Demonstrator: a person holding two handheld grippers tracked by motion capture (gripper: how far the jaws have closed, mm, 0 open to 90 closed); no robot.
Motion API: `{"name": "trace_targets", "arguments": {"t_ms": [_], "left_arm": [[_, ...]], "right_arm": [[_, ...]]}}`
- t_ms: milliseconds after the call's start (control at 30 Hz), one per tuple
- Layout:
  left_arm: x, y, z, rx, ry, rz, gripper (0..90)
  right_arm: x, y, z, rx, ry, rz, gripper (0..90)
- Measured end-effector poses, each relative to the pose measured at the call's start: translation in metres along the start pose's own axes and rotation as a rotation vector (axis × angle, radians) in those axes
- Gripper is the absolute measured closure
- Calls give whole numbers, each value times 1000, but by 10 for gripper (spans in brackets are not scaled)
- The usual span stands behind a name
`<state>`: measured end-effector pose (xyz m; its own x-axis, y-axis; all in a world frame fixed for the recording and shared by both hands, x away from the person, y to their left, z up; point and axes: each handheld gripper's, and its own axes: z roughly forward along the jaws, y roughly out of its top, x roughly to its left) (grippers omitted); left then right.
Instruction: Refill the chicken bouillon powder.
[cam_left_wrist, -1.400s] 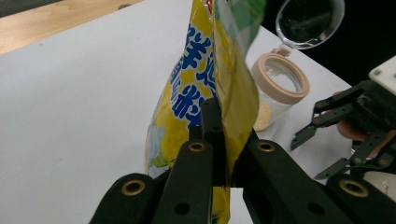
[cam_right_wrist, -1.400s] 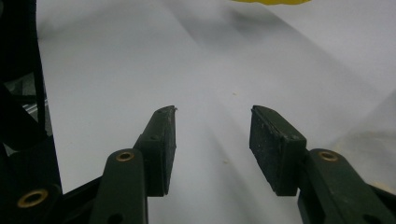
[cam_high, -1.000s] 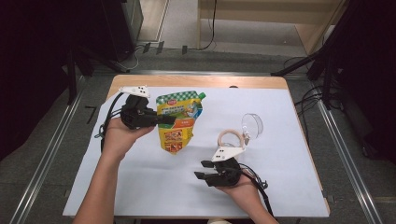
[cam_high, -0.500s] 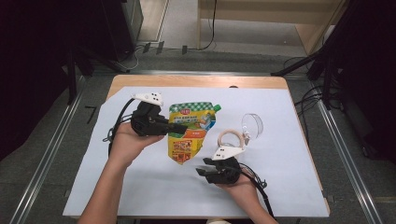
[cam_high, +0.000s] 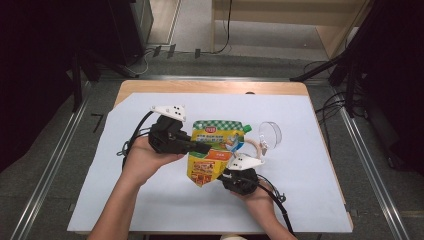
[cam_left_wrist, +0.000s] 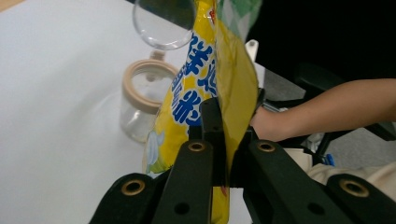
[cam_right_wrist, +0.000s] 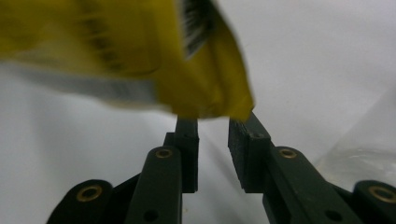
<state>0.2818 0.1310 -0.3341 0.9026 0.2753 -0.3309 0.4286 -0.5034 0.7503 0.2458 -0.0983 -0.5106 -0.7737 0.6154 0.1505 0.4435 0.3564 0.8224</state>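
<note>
**Left tool clamps the yellow pouch while the right tool waits open beneath it**

The left tool (cam_high: 200, 148) is closed on the yellow pouch (cam_high: 214, 152) — in the left gripper view its two black jaws press together on the pouch's thin side edge, with the printed foil rising straight up between them. Seen from the high view, the pouch is held over the middle of the white-covered table (cam_high: 310, 200), its green-checked top toward the far side and its yellow bottom corner pointing toward the person. The left hand (cam_high: 145, 159) wraps the tool's body from the near-left, and its cable loops off to the left.

The right tool (cam_high: 239, 175) sits just beside the pouch's lower right corner. In the right gripper view its jaws stand apart with a clear gap between them and nothing in that gap; the blurred yellow corner of the pouch (cam_right_wrist: 201, 88) hangs just above the jaw tips, and whether it touches them cannot be told. The right hand (cam_high: 255, 195) holds this tool from the near edge of the table.

Just right of the pouch stands a small clear glass jar (cam_high: 251, 146) with a beige rim — its hinged clear lid (cam_high: 270, 134) is swung open to the far right. The left gripper view shows the same jar (cam_left_wrist: 140, 105) upright on the white surface behind the pouch, mouth open, with the round lid (cam_left_wrist: 163, 23) above it.
</note>
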Motion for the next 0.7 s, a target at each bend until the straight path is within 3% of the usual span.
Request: {"name": "trace_targets", "arguments": {"t_ms": [100,233,300,400,533,700], "left_arm": [[-1,1,2,-2,-30,-13,900],[0,1,5,7,-12,-24,900],[3,-1,6,-10,-22,-48,900],[5,-1,8,-19,2,-58,900],[2,0,13,-17,46,-49,871],[3,-1,17,-24,60,-63,837]], "right_arm": [[-1,-1,-1,-34,-18,6,756],[4,0,-5,-83,4,-51,718],[9,1,-5,-70,-9,-76,719],[16,1,-5,-59,-12,-125,719],[25,0,-4,-45,18,-148,716],[36,2,-4,-33,28,-172,713]]}}
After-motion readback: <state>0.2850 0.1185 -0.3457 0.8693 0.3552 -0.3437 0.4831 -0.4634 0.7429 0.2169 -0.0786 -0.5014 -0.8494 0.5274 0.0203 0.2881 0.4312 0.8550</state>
